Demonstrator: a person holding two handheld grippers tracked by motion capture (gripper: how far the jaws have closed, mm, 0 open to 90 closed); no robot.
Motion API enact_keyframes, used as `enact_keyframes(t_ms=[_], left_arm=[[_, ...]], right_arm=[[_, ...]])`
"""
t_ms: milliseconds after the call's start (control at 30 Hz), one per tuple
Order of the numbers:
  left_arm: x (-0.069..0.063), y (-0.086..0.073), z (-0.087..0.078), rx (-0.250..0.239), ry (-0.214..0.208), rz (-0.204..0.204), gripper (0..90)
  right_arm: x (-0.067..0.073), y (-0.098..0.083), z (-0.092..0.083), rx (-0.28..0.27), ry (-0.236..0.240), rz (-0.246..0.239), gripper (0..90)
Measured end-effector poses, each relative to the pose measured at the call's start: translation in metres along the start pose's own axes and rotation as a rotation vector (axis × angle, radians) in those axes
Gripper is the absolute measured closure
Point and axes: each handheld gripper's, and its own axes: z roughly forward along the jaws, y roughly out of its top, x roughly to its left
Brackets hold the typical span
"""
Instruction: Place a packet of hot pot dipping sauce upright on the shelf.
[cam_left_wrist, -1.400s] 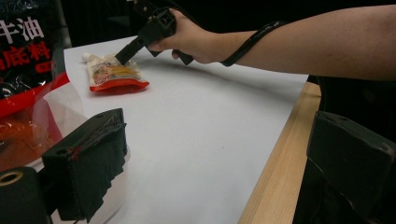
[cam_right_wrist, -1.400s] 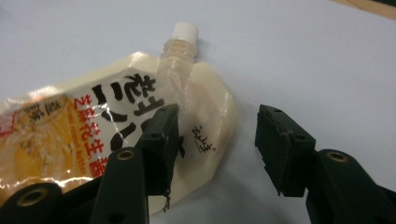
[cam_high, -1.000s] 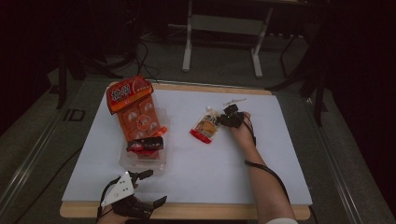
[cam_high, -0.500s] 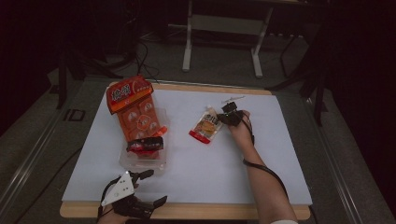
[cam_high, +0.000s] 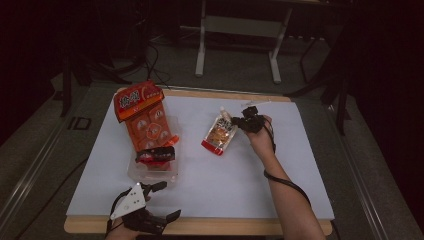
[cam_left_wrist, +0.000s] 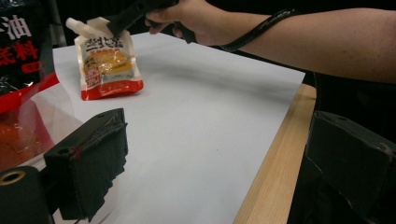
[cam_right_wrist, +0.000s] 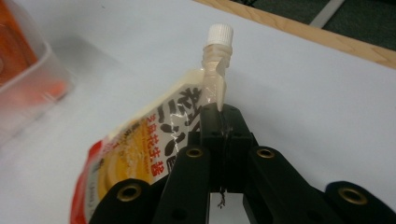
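The spouted sauce pouch (cam_high: 218, 134) sits toward the table's far edge, pinched just below its white cap by the right gripper (cam_right_wrist: 223, 112). Lift it straight and slowly — the cream-and-red body hangs slack. Near the front edge, the left gripper (cam_high: 162, 201) waits, jaws spread.

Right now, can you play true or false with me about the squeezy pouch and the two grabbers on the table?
1. The right gripper pinches the spout pouch near its top edge. True.
2. The pouch's white cap is off. False: the cap sits on the spout.
3. The left gripper holds the clear tub. False: its jaws stand open and empty near the table's front edge.
4. A big orange snack bag lies partly in the clear tub. True.
5. The pouch is inside the tub. False: it is on the white sheet, apart from the tub.
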Motion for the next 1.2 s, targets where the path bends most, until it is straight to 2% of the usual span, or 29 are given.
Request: enact_keyframes(t_ms=[367,667,767,900,967,1067,1200], left_arm=[[0.001,0.002,0.008,-0.002,-0.024,0.004,6.0],[0.0,0.006,0.016,-0.008,-0.061,0.021,6.0],[-0.001,0.007,0.019,-0.012,-0.079,0.023,6.0],[-0.001,0.008,0.022,-0.011,-0.091,0.028,6.0],[-0.002,0.01,0.025,-0.005,-0.101,0.032,6.0],[-0.003,0.011,0.029,0.013,-0.092,0.055,6.1],[-0.003,0.012,0.032,0.011,-0.099,0.057,6.1]], right_arm=[[0.022,0.011,-0.023,-0.075,0.075,-0.021,89.9],[0.049,0.017,-0.042,-0.116,0.122,-0.087,89.9],[0.056,0.018,-0.049,-0.13,0.131,-0.106,89.9],[0.059,0.018,-0.053,-0.137,0.117,-0.121,89.9],[0.061,0.016,-0.061,-0.143,0.105,-0.134,89.9],[0.062,0.013,-0.068,-0.143,0.104,-0.139,89.9],[0.063,0.008,-0.075,-0.148,0.106,-0.145,89.9]])
